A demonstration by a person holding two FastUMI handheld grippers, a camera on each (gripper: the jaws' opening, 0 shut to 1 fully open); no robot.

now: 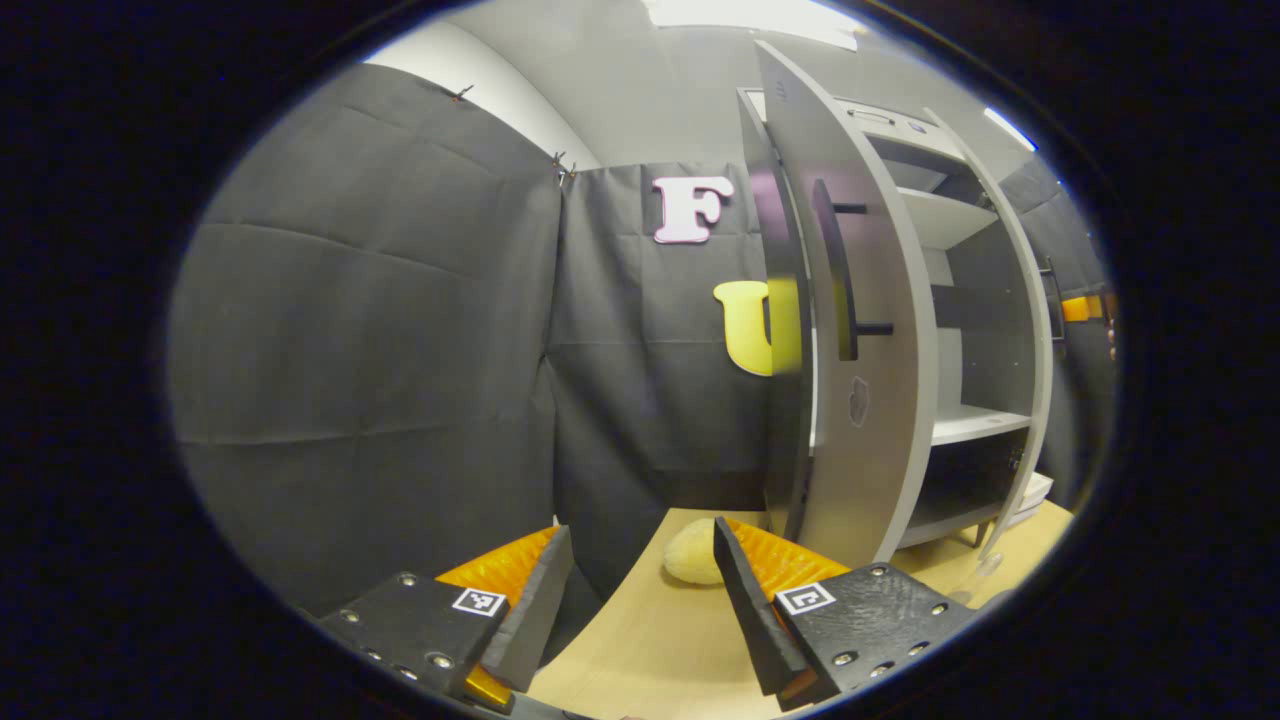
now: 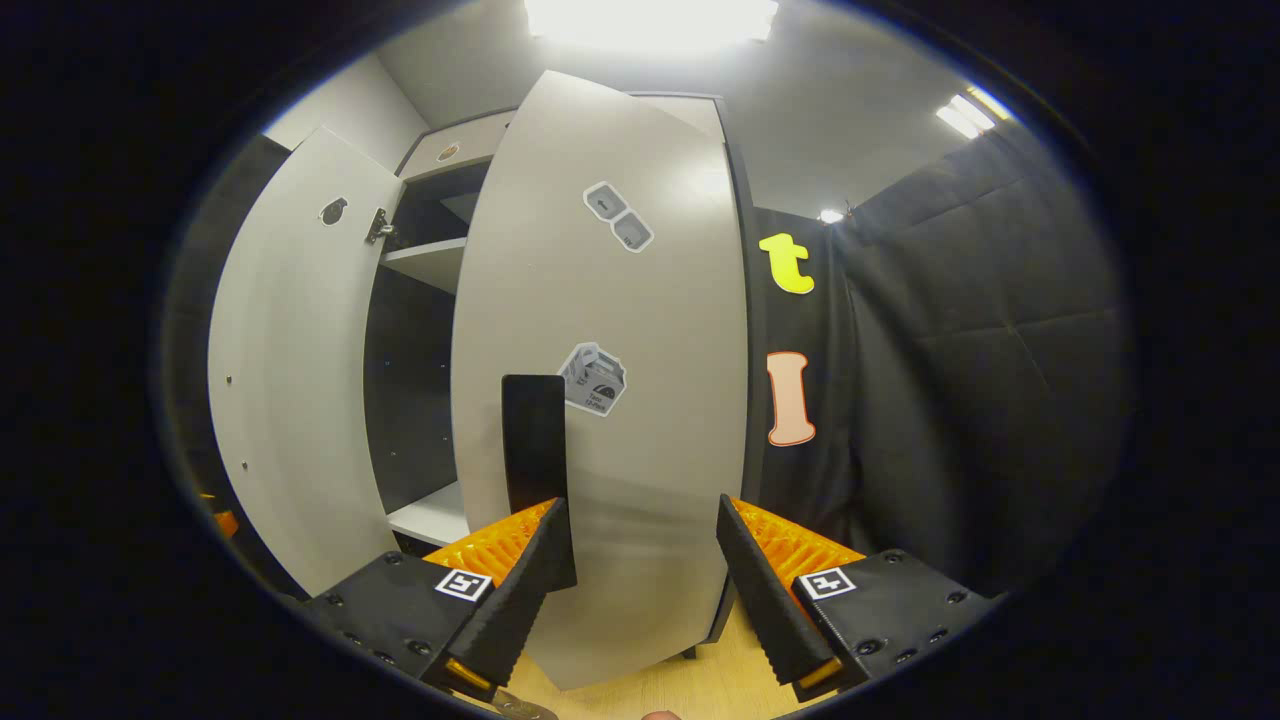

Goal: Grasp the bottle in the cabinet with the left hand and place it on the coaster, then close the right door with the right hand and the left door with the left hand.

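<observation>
Stood at the door-closing stage, by judgement: no bottle seen on the cabinet (image 1: 985, 300) shelves, and neither bottle nor coaster made out for certain anywhere, so placement could not be confirmed. A pale rounded object (image 1: 692, 553) lay on the wooden tabletop (image 1: 650, 640) left of the cabinet's foot; identity unclear.

Right gripper (image 2: 640, 560) held spread, fingers apart and empty, aimed square at the outer face of the right door (image 2: 610, 400). Looked close to that face; contact impossible to tell. Black handle (image 2: 535, 440) ran upright on the door, just above the gripper's left-hand finger. Door part-swung, standing across the cabinet opening, long axis vertical, free edge toward the cabinet's middle.

Left gripper (image 1: 640, 590) likewise spread and empty, low over the tabletop, left of the cabinet. Left door (image 1: 860, 330) swung well out from the cabinet front, seen nearly edge-on, tall axis upright, its bar handle (image 1: 840, 270) also vertical.

Both doors left to shut: right one likely next, left one after.
</observation>
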